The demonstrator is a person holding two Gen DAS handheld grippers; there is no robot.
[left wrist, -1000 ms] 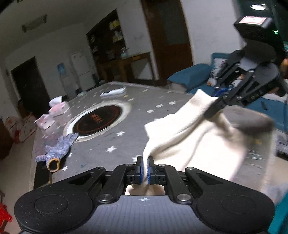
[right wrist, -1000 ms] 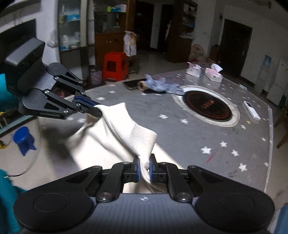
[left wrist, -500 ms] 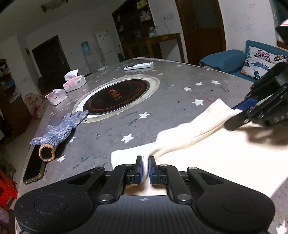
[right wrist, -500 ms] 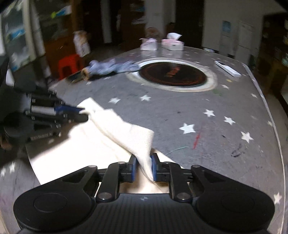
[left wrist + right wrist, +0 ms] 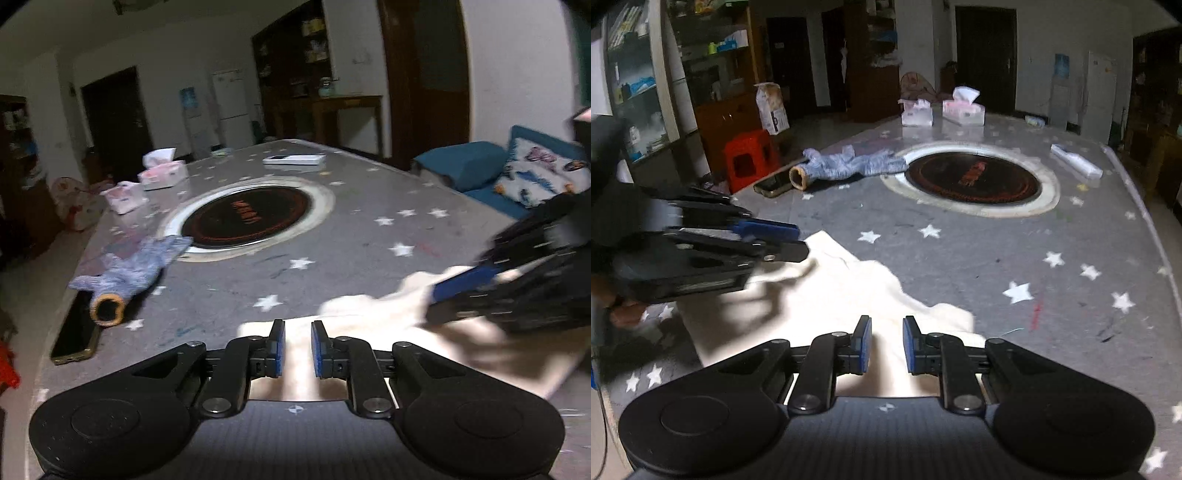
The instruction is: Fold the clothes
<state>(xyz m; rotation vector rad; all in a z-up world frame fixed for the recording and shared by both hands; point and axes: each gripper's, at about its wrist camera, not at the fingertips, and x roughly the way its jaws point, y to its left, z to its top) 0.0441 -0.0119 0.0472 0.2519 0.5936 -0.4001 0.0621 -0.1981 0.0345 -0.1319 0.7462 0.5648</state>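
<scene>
Left claw (image 5: 297,345) opening – right claw (image 5: 886,345) released – cream cloth (image 5: 849,288) flat on table (image 5: 960,258)

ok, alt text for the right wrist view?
Right gripper, open, over a cream cloth lying on a grey star-patterned table. The left gripper is at left; a blue-grey glove lies beyond.

Both grippers are angled down over the near end of the cream cloth (image 5: 849,291). The left gripper (image 5: 297,347) has its jaws opening, blue pads apart, cloth lying flat under the gap and not pinched. The right gripper (image 5: 886,345) looks the same: pads parted, nothing clamped, hovering just above the cloth's near right edge.
</scene>
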